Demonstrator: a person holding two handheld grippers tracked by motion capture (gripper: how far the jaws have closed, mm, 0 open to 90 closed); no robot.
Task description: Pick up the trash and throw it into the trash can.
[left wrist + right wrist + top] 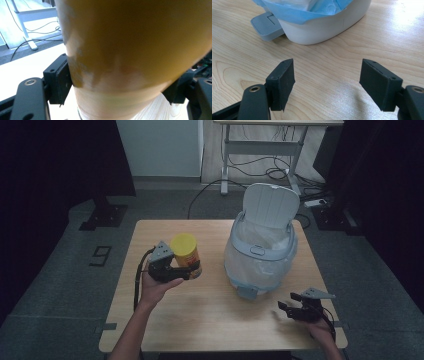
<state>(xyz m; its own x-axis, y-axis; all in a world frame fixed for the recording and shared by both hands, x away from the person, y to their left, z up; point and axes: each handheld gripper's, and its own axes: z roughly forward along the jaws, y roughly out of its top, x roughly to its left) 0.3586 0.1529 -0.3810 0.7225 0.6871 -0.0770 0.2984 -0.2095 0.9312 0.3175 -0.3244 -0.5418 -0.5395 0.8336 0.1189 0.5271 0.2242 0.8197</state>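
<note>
Clearly the main risk sits on the left side of the table (150, 320), where the left gripper (186, 272) is clamped on the yellow canister (186, 254) and holds it just above the wood, left of the bin. In the left gripper view the pads (61, 82) press on the canister's (130, 50) lower part, close to its base, so most of its body stands above the grip. My judgement is that a round, smooth wall held this low can tip or twist between the jaws if the hand swings quickly, and the canister could slide out and roll off the near edge.

Further right stands the pedal bin (260, 255), lid (270, 204) up and a blue-edged liner (312, 10) folded over its rim. If the canister goes there, it could catch the rim or drag the liner down, and a knock might shove the light bin, since nothing braces it.

At the near right, the right gripper (288, 305) hovers low over bare wood, jaws wide apart with nothing between them, near the bin's pedal (265, 26). A careless nudge there could shift the bin.
</note>
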